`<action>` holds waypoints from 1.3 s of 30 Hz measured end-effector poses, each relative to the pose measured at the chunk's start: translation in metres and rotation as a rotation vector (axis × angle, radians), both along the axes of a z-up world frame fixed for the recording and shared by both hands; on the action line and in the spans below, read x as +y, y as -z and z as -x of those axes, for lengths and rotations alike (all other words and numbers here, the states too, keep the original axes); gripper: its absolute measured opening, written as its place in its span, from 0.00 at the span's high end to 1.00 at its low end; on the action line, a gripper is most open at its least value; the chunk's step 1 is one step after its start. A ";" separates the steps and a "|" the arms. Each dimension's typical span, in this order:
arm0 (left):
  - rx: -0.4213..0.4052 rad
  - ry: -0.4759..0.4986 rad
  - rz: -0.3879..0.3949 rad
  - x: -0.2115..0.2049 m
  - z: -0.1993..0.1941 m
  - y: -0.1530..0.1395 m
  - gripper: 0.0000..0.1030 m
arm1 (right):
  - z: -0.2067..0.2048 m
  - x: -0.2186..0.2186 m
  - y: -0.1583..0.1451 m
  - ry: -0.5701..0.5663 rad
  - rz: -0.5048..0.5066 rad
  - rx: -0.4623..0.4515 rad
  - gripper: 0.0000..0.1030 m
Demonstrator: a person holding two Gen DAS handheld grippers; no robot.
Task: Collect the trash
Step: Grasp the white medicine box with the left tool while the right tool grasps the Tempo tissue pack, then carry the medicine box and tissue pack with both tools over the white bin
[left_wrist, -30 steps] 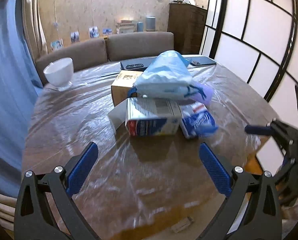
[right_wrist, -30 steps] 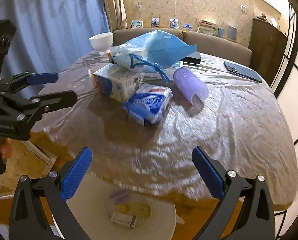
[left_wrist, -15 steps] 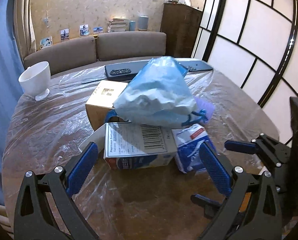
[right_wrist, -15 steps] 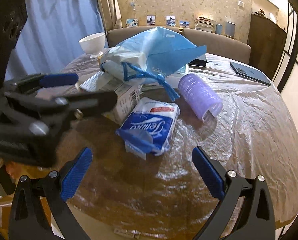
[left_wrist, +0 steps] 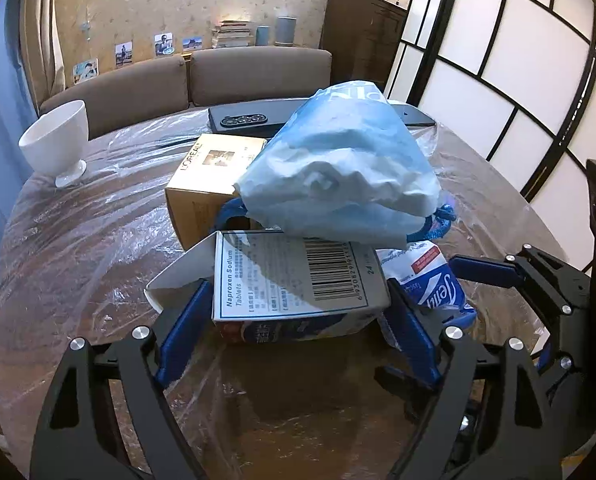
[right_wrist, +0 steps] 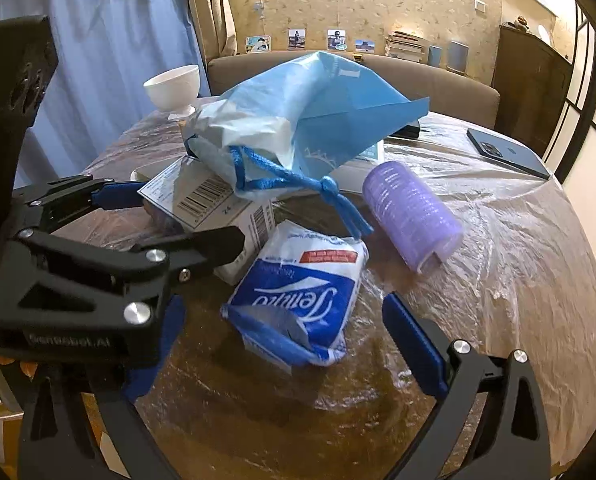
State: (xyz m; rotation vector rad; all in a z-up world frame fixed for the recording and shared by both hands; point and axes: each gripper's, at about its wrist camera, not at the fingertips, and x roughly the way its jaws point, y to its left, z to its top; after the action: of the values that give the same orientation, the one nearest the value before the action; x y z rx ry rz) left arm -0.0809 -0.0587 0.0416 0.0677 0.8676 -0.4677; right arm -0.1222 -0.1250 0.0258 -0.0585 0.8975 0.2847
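A white Naproxen tablet box (left_wrist: 298,280) lies on the plastic-covered table, under a blue drawstring bag (left_wrist: 338,172). My left gripper (left_wrist: 298,320) is open, its fingers either side of the box's front end; it also shows in the right wrist view (right_wrist: 169,216). A blue-white tissue pack (right_wrist: 298,300) lies just ahead of my open right gripper (right_wrist: 293,344), which also shows in the left wrist view (left_wrist: 450,320). A purple roller (right_wrist: 412,216) lies to its right. A tan L'Oreal box (left_wrist: 209,172) sits behind.
A white bowl (left_wrist: 57,140) stands at the far left. A dark remote (left_wrist: 245,120) and a phone (right_wrist: 506,152) lie at the table's far side. A sofa (left_wrist: 217,76) is behind the table (left_wrist: 77,240), a panelled screen to the right.
Both grippers have moved forward over the table. The left one now straddles the tablet box; the right one has closed in on the tissue pack.
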 end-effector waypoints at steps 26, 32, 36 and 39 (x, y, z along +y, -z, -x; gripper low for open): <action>-0.003 -0.088 0.031 0.042 0.031 -0.008 0.24 | 0.044 -0.032 -0.013 -0.043 -0.132 0.052 0.43; -0.007 -0.119 0.026 0.050 0.038 -0.009 0.24 | 0.050 -0.036 -0.016 -0.041 -0.110 0.048 0.43; -0.006 -0.133 0.037 0.055 0.042 -0.010 0.24 | 0.053 -0.041 -0.015 -0.031 -0.116 0.057 0.43; -0.008 -0.143 0.043 0.057 0.045 -0.012 0.24 | 0.055 -0.043 -0.016 -0.026 -0.129 0.054 0.43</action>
State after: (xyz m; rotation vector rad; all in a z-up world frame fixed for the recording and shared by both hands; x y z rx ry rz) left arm -0.1258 -0.0017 0.0535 -0.0319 0.8474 -0.3516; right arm -0.1772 -0.1684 0.0422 0.0569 0.9307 0.3697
